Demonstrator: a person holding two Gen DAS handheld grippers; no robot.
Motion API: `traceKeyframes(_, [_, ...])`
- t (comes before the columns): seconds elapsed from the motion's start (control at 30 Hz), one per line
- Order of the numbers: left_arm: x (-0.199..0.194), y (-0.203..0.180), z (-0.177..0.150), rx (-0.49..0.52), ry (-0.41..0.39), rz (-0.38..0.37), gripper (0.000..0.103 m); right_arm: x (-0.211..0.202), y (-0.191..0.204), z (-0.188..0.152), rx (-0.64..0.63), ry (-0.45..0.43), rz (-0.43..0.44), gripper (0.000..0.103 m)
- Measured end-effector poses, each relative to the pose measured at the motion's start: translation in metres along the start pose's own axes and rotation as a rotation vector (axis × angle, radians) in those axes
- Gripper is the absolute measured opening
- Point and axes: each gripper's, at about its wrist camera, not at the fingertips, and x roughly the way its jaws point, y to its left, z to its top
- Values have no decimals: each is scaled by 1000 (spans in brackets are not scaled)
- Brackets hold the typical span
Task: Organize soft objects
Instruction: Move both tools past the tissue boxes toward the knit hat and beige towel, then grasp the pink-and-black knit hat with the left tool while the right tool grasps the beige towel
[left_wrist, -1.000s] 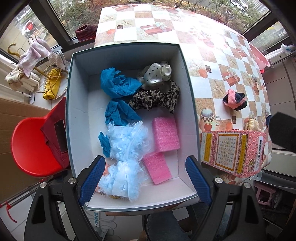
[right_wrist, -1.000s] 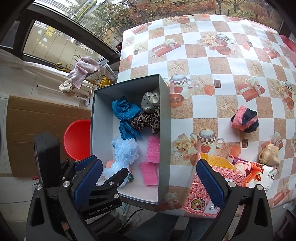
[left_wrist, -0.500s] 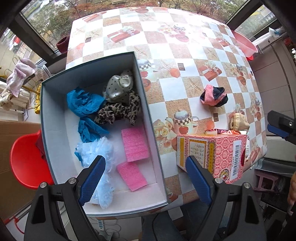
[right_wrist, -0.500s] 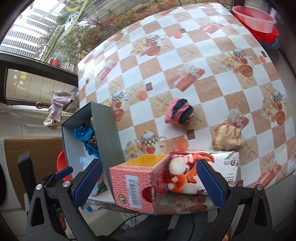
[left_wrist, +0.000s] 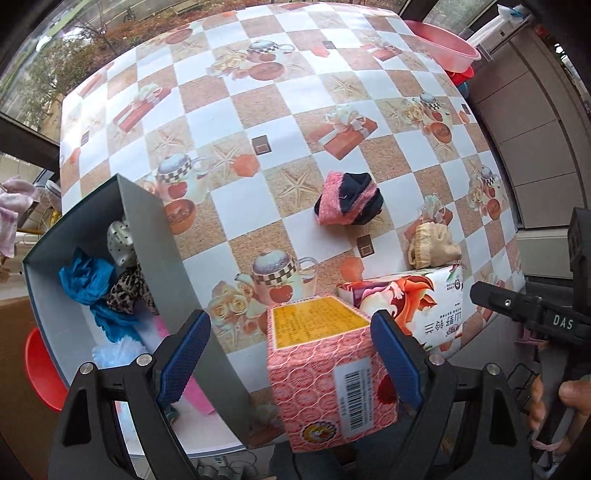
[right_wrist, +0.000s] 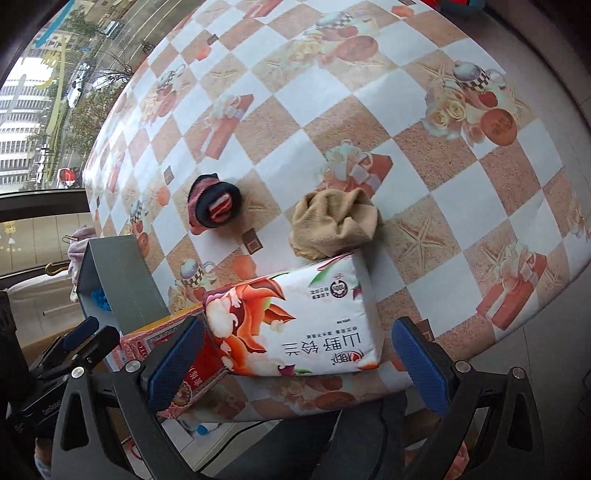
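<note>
I see the counter (left_wrist: 258, 92) with its checkered cloth, and on its left edge the grey box (left_wrist: 166, 258) that already holds soft things — blue cloth, a leopard piece, pink foam. Next in size are the tissue pack (right_wrist: 314, 314) and the pink carton (left_wrist: 332, 369), side by side at the near edge. Behind the pack, touching its far side, lies the beige cloth bundle (right_wrist: 332, 225); the pink and dark sock roll (right_wrist: 214, 206) lies to its left, apart from it.

My right gripper (right_wrist: 295, 365) stands wide and empty over the pack, so the bundle lies straight ahead of it — I judge this hand the nearer one. My left gripper (left_wrist: 291, 358) is also wide, holding nothing, above the carton.
</note>
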Motion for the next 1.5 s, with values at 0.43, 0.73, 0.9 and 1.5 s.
traceKeyframes(0.43, [30, -39, 49, -3, 74, 27, 91, 34, -25, 40, -18, 80, -45, 102])
traceKeyframes(0.73, [63, -51, 91, -94, 152, 18, 91, 71, -10, 68, -157, 142, -158, 102])
traceKeyframes(0.9, [97, -50, 109, -156, 211, 43, 91, 93, -5, 73, -204, 170, -202, 102])
traceKeyframes(1.5, [159, -61, 114, -151, 346, 97, 61, 90, -6, 79, -301, 117, -194, 71])
